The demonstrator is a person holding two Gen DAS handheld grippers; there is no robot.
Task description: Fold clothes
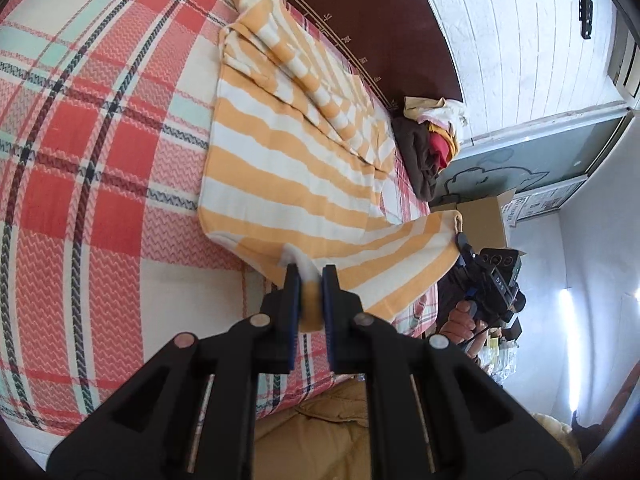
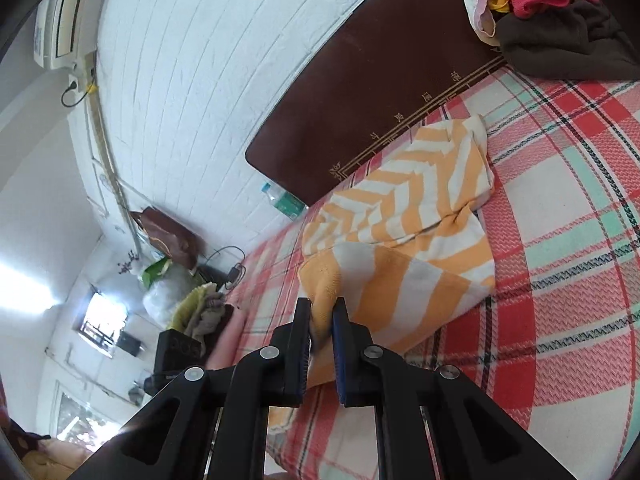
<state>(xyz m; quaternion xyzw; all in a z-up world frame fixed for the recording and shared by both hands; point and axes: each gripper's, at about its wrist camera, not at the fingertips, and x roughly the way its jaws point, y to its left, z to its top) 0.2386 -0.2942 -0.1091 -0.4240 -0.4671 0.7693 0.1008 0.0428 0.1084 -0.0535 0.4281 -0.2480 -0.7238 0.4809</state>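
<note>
Lying half-folded, orange-and-white striped garment, edge pinched by both tongs

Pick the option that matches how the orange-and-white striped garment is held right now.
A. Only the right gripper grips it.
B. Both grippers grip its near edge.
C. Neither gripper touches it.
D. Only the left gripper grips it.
B: the left gripper is clamped on the hem of the striped garment, and the right gripper pinches another corner of it, lifting that edge off the plaid bedsheet.
</note>
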